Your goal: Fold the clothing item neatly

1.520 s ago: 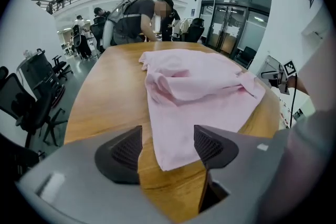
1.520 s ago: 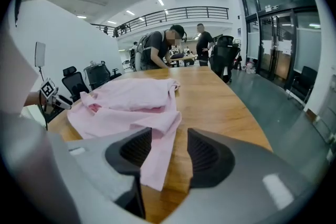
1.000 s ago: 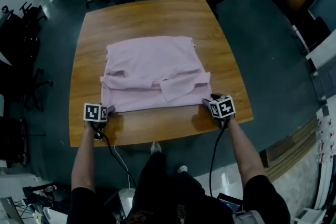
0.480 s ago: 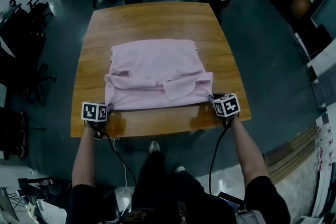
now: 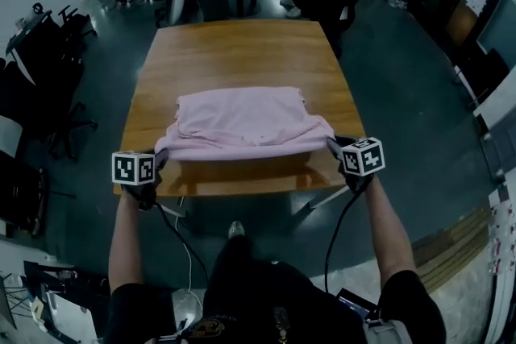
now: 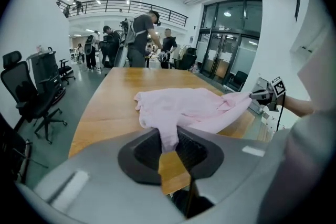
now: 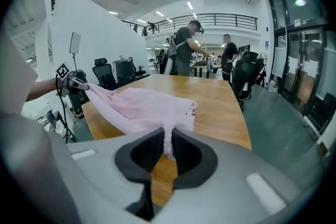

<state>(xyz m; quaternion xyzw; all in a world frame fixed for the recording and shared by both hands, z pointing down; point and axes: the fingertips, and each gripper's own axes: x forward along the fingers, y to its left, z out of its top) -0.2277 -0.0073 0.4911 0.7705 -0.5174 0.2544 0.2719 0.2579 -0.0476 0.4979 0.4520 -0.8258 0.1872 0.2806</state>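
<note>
Over the wooden table (image 5: pixel 242 52), head view: a pink garment (image 5: pixel 242 121) lay partly folded, its near edge held up between the left gripper (image 5: pixel 161 163) and the right gripper (image 5: pixel 334 147)

Left gripper view: jaws, having just been closing, pinched a pink corner

Right gripper view: jaws had likewise just closed on cloth

Judged midway; folding the near edge over remained

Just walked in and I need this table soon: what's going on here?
A person with a gripper in each hand is folding a pink garment on a wooden table. The left gripper and right gripper have just closed on its near corners, holding that edge up; the rest lies on the table.
</note>
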